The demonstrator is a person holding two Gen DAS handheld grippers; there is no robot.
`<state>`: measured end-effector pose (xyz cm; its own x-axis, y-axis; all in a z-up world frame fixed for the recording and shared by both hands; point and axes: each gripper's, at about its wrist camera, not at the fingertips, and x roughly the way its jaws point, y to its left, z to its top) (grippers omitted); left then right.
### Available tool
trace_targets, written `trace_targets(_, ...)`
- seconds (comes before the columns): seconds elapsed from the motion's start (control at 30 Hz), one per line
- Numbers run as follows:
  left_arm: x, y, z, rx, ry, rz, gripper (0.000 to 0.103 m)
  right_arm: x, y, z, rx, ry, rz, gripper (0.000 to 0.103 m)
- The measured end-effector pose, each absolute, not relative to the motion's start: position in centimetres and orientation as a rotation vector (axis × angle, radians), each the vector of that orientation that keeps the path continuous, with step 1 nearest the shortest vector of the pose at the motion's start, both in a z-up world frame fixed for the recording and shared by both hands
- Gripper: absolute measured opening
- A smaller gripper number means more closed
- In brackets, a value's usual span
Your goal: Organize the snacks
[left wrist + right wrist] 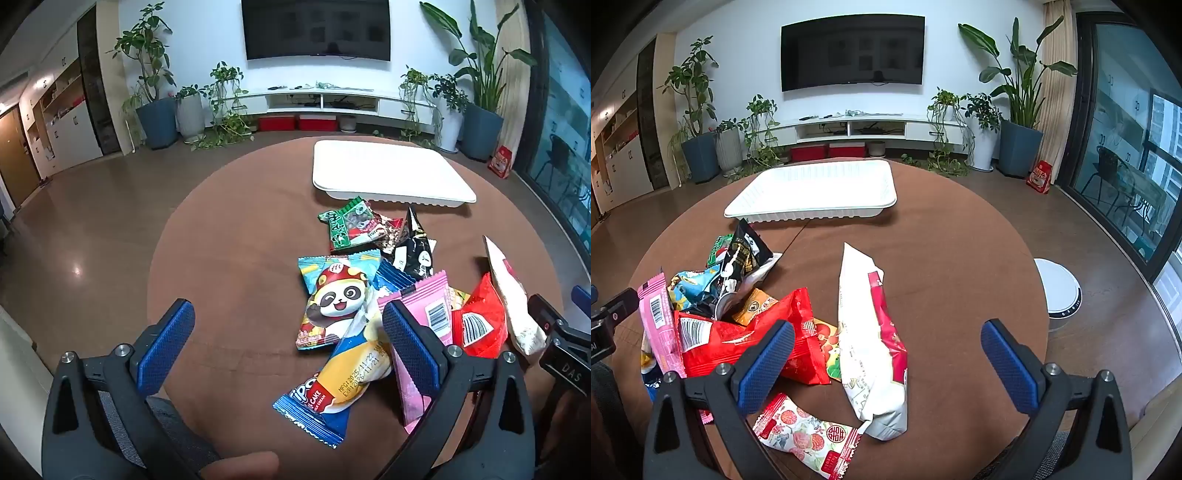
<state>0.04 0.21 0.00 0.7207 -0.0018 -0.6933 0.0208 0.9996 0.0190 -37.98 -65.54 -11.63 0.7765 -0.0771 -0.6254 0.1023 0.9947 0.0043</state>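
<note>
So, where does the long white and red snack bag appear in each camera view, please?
Left wrist view: the white and red bag stands at the far right edge, beside the red packet.
Right wrist view: the same bag lies in the centre, between the open fingers.
Shared landmark: the white tray behind the snack pile.

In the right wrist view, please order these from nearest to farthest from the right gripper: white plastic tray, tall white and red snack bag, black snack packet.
From the right gripper:
1. Tall white and red snack bag, between its fingers.
2. Black snack packet, far left.
3. White plastic tray, beyond the pile.
</note>
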Motion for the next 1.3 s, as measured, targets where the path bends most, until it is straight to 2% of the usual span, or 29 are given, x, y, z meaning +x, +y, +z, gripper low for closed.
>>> trace_targets(1.3, -0.11, -0.1, -0.16, 0.046, 0.765, -0.005, 0.103, -38.04, -65.62, -11.57, 0.04, 0.67, -0.096, 0.103)
